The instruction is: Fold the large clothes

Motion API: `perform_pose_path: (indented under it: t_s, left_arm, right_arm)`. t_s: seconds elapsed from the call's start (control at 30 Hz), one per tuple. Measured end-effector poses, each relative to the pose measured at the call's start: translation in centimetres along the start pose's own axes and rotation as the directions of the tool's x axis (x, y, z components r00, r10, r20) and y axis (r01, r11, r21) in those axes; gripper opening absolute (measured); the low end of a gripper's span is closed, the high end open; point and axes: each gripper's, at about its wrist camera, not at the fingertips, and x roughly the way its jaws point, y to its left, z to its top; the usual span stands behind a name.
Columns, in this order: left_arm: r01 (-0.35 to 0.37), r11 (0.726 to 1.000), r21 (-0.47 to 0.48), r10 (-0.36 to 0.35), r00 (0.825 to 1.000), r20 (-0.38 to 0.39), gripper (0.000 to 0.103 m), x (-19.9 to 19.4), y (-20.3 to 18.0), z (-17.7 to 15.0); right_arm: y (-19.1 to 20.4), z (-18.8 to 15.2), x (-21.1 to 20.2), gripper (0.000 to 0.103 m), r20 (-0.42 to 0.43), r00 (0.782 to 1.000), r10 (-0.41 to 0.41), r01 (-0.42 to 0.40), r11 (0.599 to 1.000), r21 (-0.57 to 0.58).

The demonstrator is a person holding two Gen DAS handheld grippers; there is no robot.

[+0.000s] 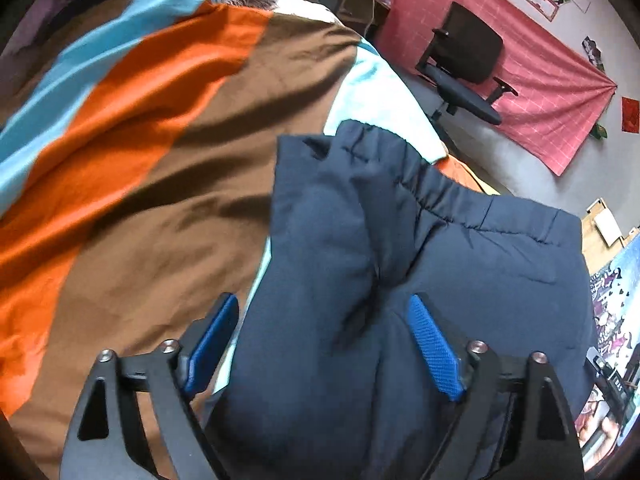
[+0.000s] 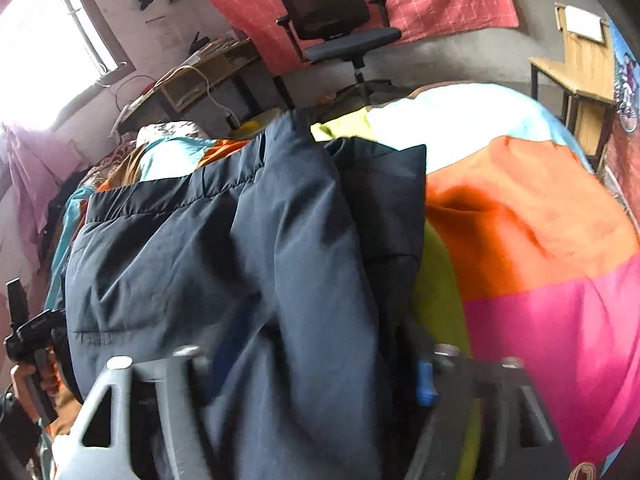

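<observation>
A dark navy padded jacket [image 1: 400,280] lies folded in a thick bundle on a bed with a striped cover [image 1: 140,140]. My left gripper [image 1: 324,344] stands open over the jacket's near left part. Its blue pads [image 1: 434,348] are wide apart, the left pad just off the jacket's edge and the right one resting on the fabric. In the right wrist view the same jacket [image 2: 240,260] fills the middle, with a sleeve lying along its top. My right gripper [image 2: 324,364] is blurred and open, a bulge of jacket lying loose between its fingers.
The bed cover [image 2: 540,280] shows orange, pink and yellow-green blocks to the right of the jacket. A black office chair [image 2: 340,28] stands beyond the bed before a pink wall cloth. A wooden chair [image 2: 580,80] is at the right, a cluttered desk [image 2: 192,80] by the window. A hand [image 2: 24,376] grips a black handle at the left edge.
</observation>
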Motion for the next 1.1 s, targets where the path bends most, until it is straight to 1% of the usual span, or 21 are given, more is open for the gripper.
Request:
perform_pose_path:
  t_s: [0.07, 0.13, 0.27, 0.37, 0.43, 0.63, 0.7, 0.77, 0.87, 1.03, 1.1]
  left_arm:
    - [-0.009, 1.000, 0.025, 0.009, 1.000, -0.002, 0.083, -0.7, -0.3, 0.1]
    - [-0.041, 0.998, 0.054, 0.040, 0.999, 0.029, 0.083, -1.8, -0.8, -0.1]
    - [-0.086, 0.991, 0.101, 0.076, 0.992, 0.100, 0.084, -3.7, -2.5, -1.2]
    - [-0.098, 0.986, 0.138, 0.077, 0.986, 0.148, 0.084, -5.0, -4.2, -2.3]
    - [-0.115, 0.981, 0.158, 0.084, 0.978, 0.191, 0.084, -6.0, -5.5, -3.0]
    - [-0.131, 0.964, 0.232, 0.063, 0.959, 0.278, 0.085, -8.2, -8.7, -4.7]
    - [-0.131, 0.959, 0.250, 0.051, 0.951, 0.305, 0.090, -9.2, -9.8, -5.5]
    - [-0.133, 0.959, 0.252, 0.045, 0.944, 0.326, 0.093, -10.0, -10.5, -6.1]
    - [-0.114, 0.962, 0.249, 0.017, 0.932, 0.361, 0.093, -11.8, -11.5, -7.2]
    - [-0.101, 0.967, 0.236, -0.007, 0.908, 0.418, 0.095, -14.9, -12.8, -9.1]
    - [-0.118, 0.963, 0.243, -0.002, 0.896, 0.445, 0.101, -16.0, -13.4, -10.1]
  right_arm:
    - [0.2, -0.2, -0.7, 0.084, 0.019, 1.000, 0.001, -0.001, 1.000, -0.008]
    - [0.5, -0.3, -1.2, 0.088, 0.028, 0.999, -0.016, 0.017, 1.000, -0.017]
    - [1.5, -0.7, -2.6, 0.092, 0.086, 0.995, -0.050, 0.054, 0.997, -0.051]
    - [2.2, -1.0, -3.8, 0.094, 0.121, 0.990, -0.067, 0.076, 0.994, -0.075]
    - [2.7, -1.2, -4.6, 0.095, 0.143, 0.987, -0.074, 0.088, 0.992, -0.094]
    - [4.6, -1.7, -7.2, 0.097, 0.203, 0.977, -0.067, 0.100, 0.983, -0.157]
    - [5.1, -2.0, -8.2, 0.097, 0.222, 0.973, -0.062, 0.102, 0.980, -0.173]
    - [5.6, -2.3, -9.1, 0.098, 0.240, 0.969, -0.058, 0.103, 0.978, -0.183]
    - [6.1, -2.7, -10.3, 0.098, 0.261, 0.964, -0.050, 0.103, 0.975, -0.195]
    - [6.7, -4.0, -12.3, 0.099, 0.285, 0.958, -0.037, 0.105, 0.969, -0.226]
    - [6.9, -4.6, -13.2, 0.100, 0.297, 0.954, -0.025, 0.098, 0.967, -0.234]
